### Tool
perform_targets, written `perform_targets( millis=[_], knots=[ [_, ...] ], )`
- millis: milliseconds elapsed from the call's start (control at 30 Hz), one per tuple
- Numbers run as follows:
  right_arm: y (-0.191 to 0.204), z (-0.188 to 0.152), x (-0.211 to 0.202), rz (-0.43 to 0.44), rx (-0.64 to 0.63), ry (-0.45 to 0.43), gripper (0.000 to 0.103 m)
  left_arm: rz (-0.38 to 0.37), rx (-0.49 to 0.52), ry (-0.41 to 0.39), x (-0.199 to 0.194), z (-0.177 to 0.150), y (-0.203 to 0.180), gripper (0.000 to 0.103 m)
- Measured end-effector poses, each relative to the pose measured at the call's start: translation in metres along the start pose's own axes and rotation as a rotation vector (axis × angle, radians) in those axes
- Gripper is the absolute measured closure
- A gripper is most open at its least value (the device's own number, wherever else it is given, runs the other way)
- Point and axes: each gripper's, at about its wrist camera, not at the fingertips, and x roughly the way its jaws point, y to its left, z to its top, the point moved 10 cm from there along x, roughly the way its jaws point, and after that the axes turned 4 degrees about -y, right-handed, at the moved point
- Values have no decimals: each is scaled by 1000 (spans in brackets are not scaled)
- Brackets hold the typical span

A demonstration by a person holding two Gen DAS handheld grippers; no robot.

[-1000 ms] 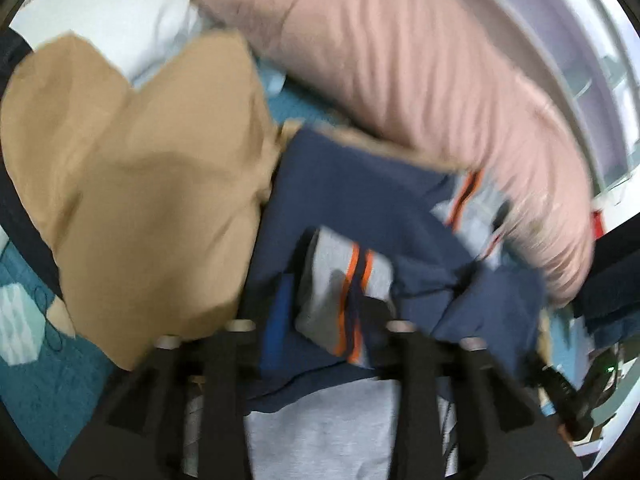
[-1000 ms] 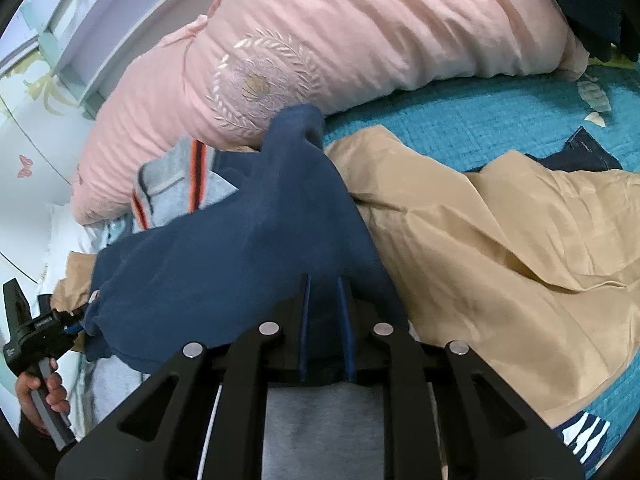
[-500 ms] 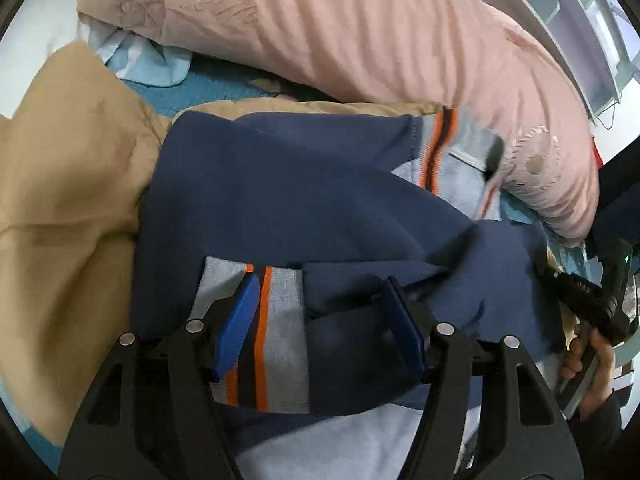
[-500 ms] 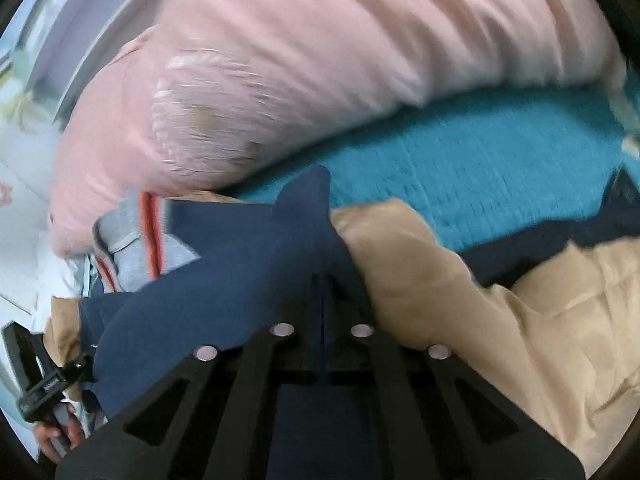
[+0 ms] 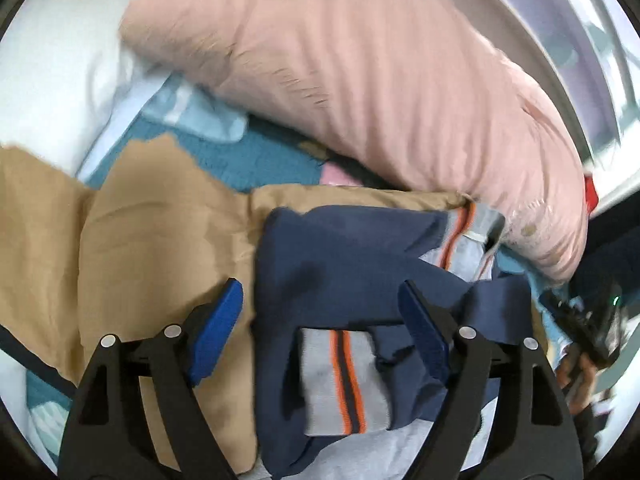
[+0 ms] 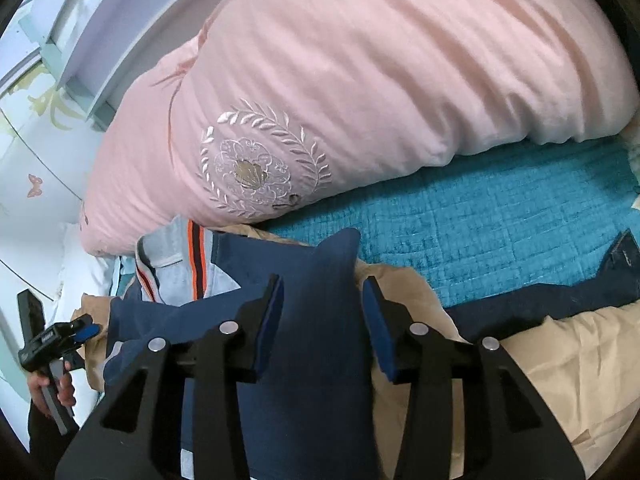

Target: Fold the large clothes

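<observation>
Navy sweatshirt [image 6: 320, 320] is lying on the bed's teal quilt [image 6: 500, 232], partly over a tan garment [image 5: 140, 248], below the pink duvet [image 6: 360, 80]. We are spreading our left gripper [image 5: 320, 320] jaws wide over its striped cuff [image 5: 344, 380], untouched. Our right gripper [image 6: 324, 312] jaws are opening, navy fabric between them, unpinched.
</observation>
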Motion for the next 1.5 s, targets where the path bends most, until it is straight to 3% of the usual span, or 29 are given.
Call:
perform_targets(
  millis=[267, 467, 600, 733, 833, 900, 1000, 1067, 1100, 1200, 1300, 1367, 1400, 1500],
  knots=[
    [-7, 2, 11, -6, 26, 40, 63, 11, -10, 103, 38, -2, 7, 23],
    [-10, 2, 20, 6, 37, 61, 63, -20, 42, 78, 35, 7, -13, 25],
    [-10, 3, 23, 4, 32, 68, 63, 8, 55, 155, 54, 1, -9, 25],
    [-10, 4, 25, 2, 30, 73, 63, -15, 34, 158, 58, 4, -9, 27],
    [-12, 8, 25, -11, 40, 59, 63, 67, 72, 183, 69, -1, 3, 36],
    [-14, 9, 26, -16, 44, 63, 63, 40, 36, 187, 73, -4, 4, 36],
    [-17, 11, 28, -52, 29, 61, 62, 25, 54, 176, 73, -3, 2, 45],
    [-17, 12, 31, -33, 48, 67, 61, 5, 55, 174, 74, -3, -1, 63],
    [-16, 11, 33, -21, 58, 73, 61, -4, 58, 174, 74, -4, -5, 67],
    [-1, 8, 39, 14, 20, 89, 61, 0, 82, 165, 75, -5, -9, 71],
    [3, 4, 53, -46, -29, 123, 61, -7, 80, 156, 76, -4, -10, 73],
    [0, 1, 60, -79, -40, 137, 68, -9, 81, 154, 77, -4, -10, 76],
    [0, 0, 61, -86, -52, 136, 94, -13, 80, 148, 76, -4, -11, 77],
    [5, 0, 53, -80, -91, 108, 98, -49, 90, 121, 67, -3, -18, 83]
  ],
)
